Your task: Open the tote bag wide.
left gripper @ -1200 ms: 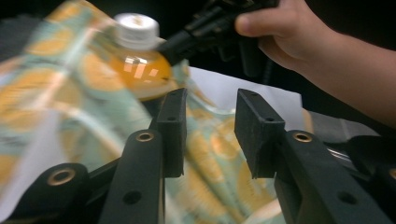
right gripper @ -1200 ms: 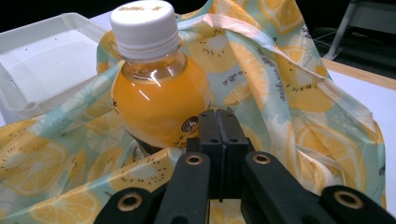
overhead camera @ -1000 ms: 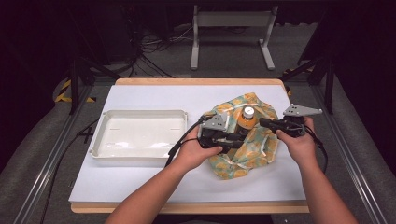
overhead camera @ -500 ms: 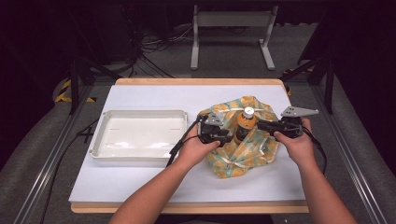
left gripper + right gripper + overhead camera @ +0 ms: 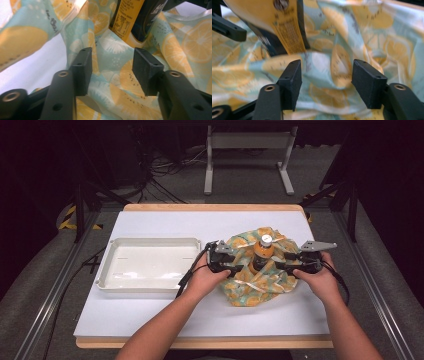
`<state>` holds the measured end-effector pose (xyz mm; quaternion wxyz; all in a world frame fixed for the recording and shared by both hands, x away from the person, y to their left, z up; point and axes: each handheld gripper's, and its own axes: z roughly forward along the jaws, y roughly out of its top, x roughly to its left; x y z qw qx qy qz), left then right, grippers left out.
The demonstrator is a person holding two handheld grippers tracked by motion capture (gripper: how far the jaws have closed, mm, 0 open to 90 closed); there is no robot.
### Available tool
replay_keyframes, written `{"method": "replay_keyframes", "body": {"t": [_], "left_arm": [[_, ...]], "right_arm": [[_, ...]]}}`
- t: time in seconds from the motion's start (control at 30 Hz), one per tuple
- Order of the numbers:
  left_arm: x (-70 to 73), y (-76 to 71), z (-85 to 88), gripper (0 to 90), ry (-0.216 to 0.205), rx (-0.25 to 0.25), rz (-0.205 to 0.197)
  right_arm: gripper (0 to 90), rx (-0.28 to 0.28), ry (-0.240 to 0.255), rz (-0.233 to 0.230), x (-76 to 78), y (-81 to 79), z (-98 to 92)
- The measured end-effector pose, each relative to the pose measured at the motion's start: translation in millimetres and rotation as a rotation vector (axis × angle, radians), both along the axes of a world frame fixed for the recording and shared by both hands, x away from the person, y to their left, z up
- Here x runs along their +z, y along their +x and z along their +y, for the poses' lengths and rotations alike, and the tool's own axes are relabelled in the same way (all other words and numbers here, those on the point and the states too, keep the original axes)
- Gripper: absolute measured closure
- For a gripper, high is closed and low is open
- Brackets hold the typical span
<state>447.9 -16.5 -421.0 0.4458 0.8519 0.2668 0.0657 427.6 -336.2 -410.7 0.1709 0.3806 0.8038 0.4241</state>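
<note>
**Bottle standing on the lemon-print cloth, both grippers letting go**

Bottle stands upright in the middle of the cloth, which lies rumpled on the right half of the white table, well right of the white tray. The left gripper and right gripper flank it low on either side. Both sets of jaws have just been opening; they now stand apart with only loose fabric behind them and nothing pinched. To wrap well, I judge each gripper should take a cloth edge clear of the bottle's base, bite a full fold rather than a thin lip, and lift inward gently so the bottle is not tipped.
</note>
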Motion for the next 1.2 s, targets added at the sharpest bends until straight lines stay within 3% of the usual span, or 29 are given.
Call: {"method": "replay_keyframes", "body": {"t": [0.13, 0.33, 0.37, 0.43, 0.53, 0.6, 0.87, 1.2], "left_arm": [[-1.9, 0.0, -0.2, 45.2, -0.006, -0.003, 0.002], [-4.7, -0.9, -0.6, 44.7, -0.005, -0.004, 0.010], [-5.1, -0.9, -0.6, 44.7, -0.006, -0.006, 0.011], [-6.0, -0.9, -0.2, 44.7, -0.008, -0.007, 0.012], [-6.3, -0.4, 0.5, 44.9, -0.005, -0.014, 0.006], [-6.4, -0.7, 0.6, 45.1, -0.010, -0.008, 0.008], [-7.3, 1.2, 1.8, 45.8, -0.011, -0.005, 0.013], [-7.9, 0.8, 1.0, 45.8, -0.009, -0.004, 0.016]], "right_arm": [[39.2, 0.004, -0.027, 0.011, -7.8, -0.4, -1.8], [40.2, 0.008, -0.013, -0.007, -6.9, -3.6, -2.6], [43.0, 0.010, -0.013, -0.010, -6.5, -4.0, -2.8], [65.8, 0.035, -0.046, -0.019, -4.2, -5.5, -4.5], [84.4, 0.063, -0.039, -0.010, -2.1, -7.7, -5.6], [88.6, 0.075, -0.053, -0.008, -1.7, -9.6, -5.6], [89.8, 0.081, -0.125, 0.082, -5.3, -18.5, -16.5], [89.4, 0.091, -0.137, 0.132, -10.9, -33.1, -36.4]]}}
